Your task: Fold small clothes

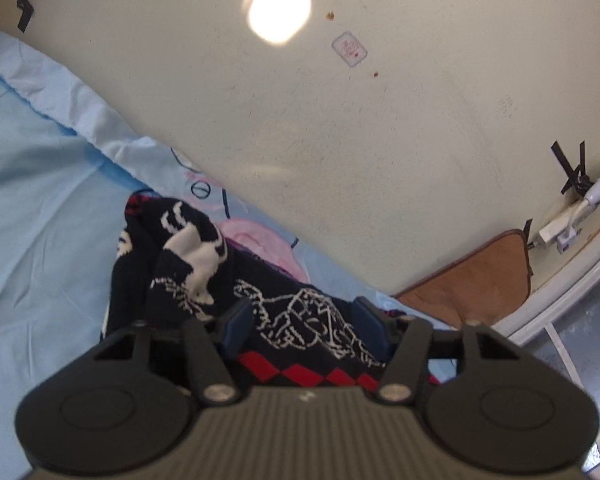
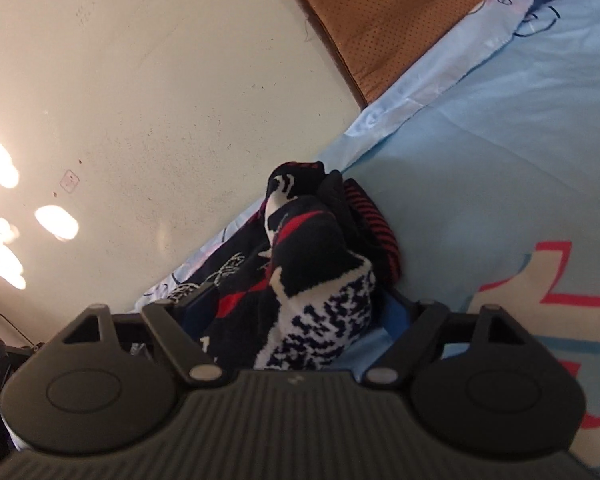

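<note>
Right now I am holding the left gripper [image 1: 306, 326] with its jaws set against both sides of the dark patterned knit garment [image 1: 300, 320], which is lying bunched on the light blue bedsheet [image 1: 40, 200] near the wall. The right gripper [image 2: 296, 312] is straddling the same garment's white-speckled end, though I cannot tell whether its pads are pressing. I am risking a slipped or crooked fold, because both grippers are taking thick bunched layers rather than one clean edge.

One dark patterned knit garment [image 1: 300, 320], one blue bedsheet [image 1: 40, 200], one brown cushion [image 1: 480, 280].
</note>
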